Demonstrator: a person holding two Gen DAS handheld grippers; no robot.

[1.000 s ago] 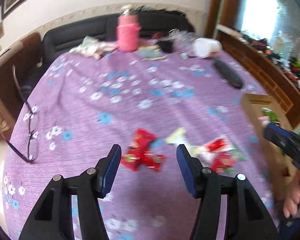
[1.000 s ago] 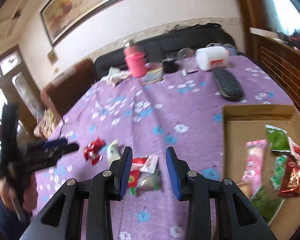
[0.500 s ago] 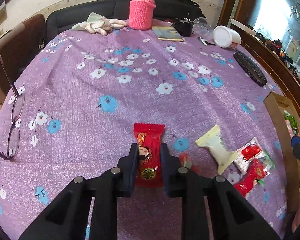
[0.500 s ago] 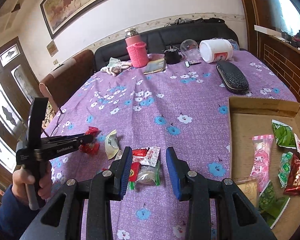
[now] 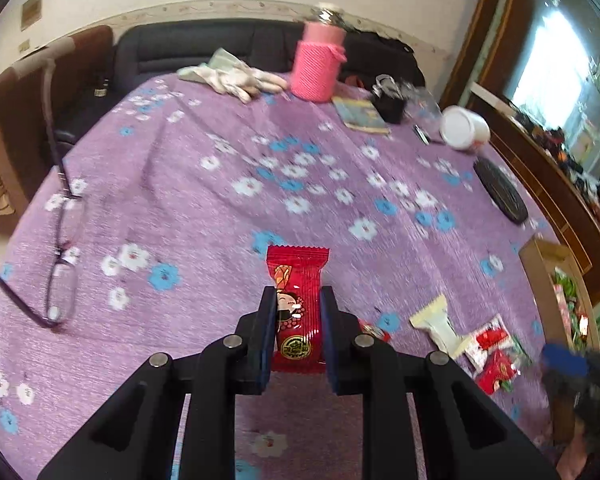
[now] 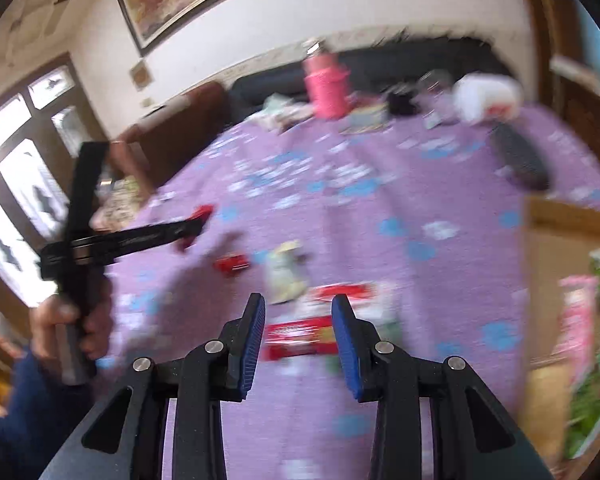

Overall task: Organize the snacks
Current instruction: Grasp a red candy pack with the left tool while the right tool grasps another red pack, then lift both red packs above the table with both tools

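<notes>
My left gripper (image 5: 298, 312) is shut on a red snack packet (image 5: 298, 276), held upright above the purple flowered tablecloth (image 5: 220, 208). The right wrist view shows the same gripper (image 6: 188, 228) with the red packet (image 6: 202, 212) at its tip. My right gripper (image 6: 300, 336) is open, low over a red packet (image 6: 300, 340) that lies between its fingers in a small pile. A cream packet (image 5: 436, 322), a white-and-red packet (image 5: 488, 340) and another red one (image 5: 496, 372) lie on the cloth. The cardboard box (image 6: 548, 248) at the right holds several snacks.
Glasses (image 5: 62, 264) lie at the left of the table. At the far end stand a pink bottle (image 5: 320, 66), white gloves (image 5: 236, 78), a booklet (image 5: 362, 116) and a white jar (image 5: 464, 128). A black case (image 5: 500, 196) lies at the right.
My left gripper closed on the red packet and lifted it off the cloth. My right gripper moved forward and down over the pile of packets, staying open.
</notes>
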